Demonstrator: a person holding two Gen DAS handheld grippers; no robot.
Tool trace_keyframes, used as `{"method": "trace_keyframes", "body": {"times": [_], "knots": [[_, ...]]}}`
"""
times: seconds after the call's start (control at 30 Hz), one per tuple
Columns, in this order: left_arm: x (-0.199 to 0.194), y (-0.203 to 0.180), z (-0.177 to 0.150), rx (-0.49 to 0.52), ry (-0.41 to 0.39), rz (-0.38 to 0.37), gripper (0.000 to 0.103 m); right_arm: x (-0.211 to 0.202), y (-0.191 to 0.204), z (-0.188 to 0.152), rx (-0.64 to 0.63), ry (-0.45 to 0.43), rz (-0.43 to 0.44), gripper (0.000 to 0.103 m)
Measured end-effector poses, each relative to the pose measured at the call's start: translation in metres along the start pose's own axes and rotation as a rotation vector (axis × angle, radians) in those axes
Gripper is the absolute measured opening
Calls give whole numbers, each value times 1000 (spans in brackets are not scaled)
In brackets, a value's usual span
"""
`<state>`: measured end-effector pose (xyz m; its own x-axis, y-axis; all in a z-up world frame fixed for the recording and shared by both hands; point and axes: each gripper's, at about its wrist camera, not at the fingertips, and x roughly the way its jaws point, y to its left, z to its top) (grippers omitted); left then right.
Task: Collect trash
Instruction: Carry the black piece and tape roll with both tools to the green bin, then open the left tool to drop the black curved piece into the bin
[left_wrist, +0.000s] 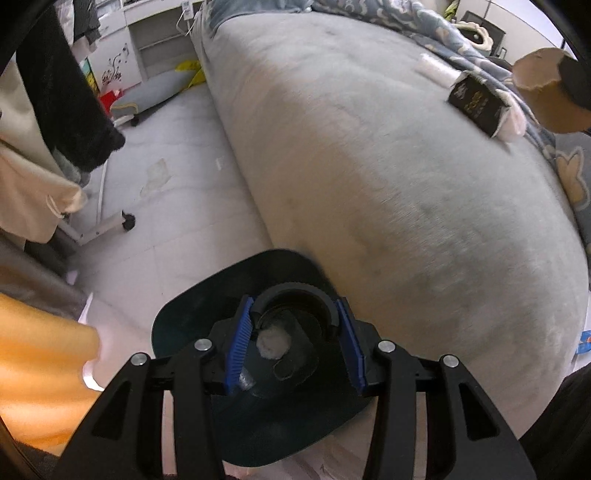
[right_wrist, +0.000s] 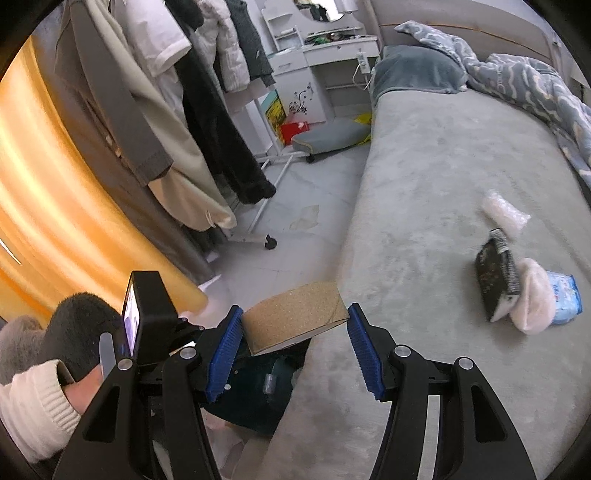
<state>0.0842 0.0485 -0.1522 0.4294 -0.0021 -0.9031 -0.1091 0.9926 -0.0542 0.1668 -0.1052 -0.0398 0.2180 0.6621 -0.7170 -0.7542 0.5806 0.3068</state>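
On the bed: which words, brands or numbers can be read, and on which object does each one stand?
Black packet: gold print, too blurred to read.
Blue and white packet: blue print, too small to read.
Cardboard tube in the right gripper: no print visible.

Soft daylight, motion blur, fisheye warp

Grey bed (right_wrist: 424, 184): right of frame, black packet (right_wrist: 495, 275), white sock (right_wrist: 533, 301), blue pack (right_wrist: 565, 295), clear wrapper (right_wrist: 504, 210). Patterned blanket (right_wrist: 535, 85) upper right.
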Motion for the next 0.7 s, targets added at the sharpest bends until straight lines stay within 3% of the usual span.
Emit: {"method": "trace_keyframes", "body": {"times": [0.13, 0.43, 0.7], "knots": [[11, 14, -6, -21, 38, 17, 48, 19, 11, 0, -4, 38, 36, 59], [51, 58, -32, -144, 203, -40, 48, 69, 37, -3, -19, 154, 61, 59], [76, 72, -56, -139, 332, -31, 49, 93, 54, 3, -49, 182, 76, 59]]}}
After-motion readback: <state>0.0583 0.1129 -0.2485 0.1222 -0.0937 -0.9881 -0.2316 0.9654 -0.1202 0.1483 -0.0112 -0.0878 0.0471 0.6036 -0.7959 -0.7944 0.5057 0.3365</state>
